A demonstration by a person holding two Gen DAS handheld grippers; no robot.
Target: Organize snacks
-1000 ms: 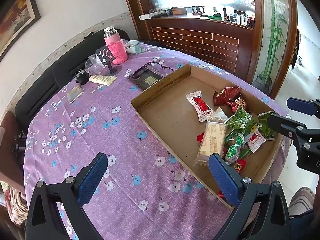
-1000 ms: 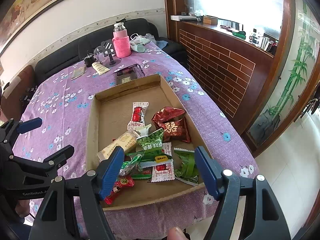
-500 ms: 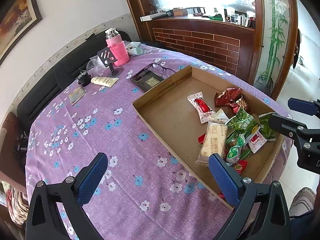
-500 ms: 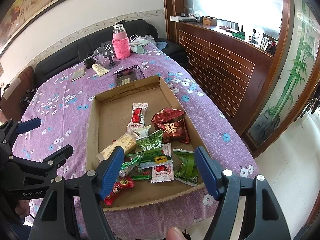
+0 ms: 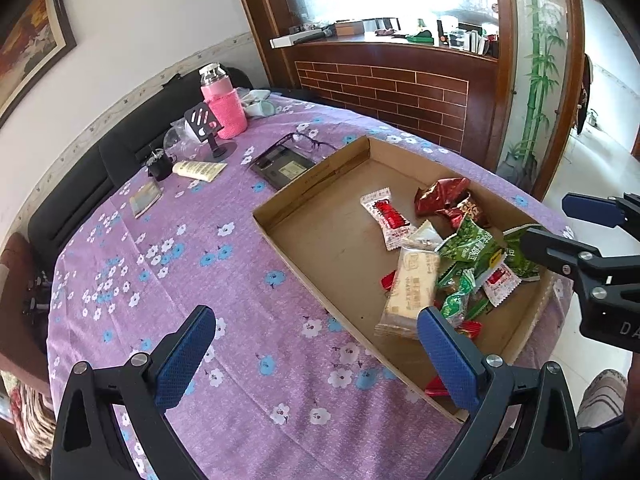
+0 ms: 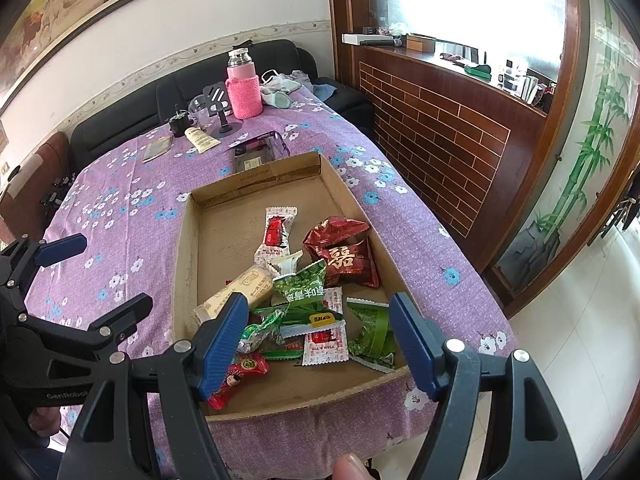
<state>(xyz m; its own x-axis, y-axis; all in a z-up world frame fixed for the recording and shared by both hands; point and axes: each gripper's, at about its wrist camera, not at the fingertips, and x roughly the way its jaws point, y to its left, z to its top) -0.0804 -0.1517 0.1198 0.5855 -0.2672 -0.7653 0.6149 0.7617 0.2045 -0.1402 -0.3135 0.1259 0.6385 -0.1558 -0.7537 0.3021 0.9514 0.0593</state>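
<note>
Above the snack box (image 6: 188, 240), right gripper (image 6: 316, 340) tilted down, jaws apart, empty

A home's living room: black sofa (image 6: 192, 84) against the wall, framed painting (image 6: 76, 12) above, flowered cloth over the tabletop (image 5: 192, 280), brick-patterned window ledge (image 6: 440, 120).

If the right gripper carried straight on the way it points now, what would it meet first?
Most likely the green snack packets heaped at the near end of the cardboard tray, which lie between the open jaws of the right gripper. Depth is hard to judge here, so the red-and-white sachet could come first.
</note>
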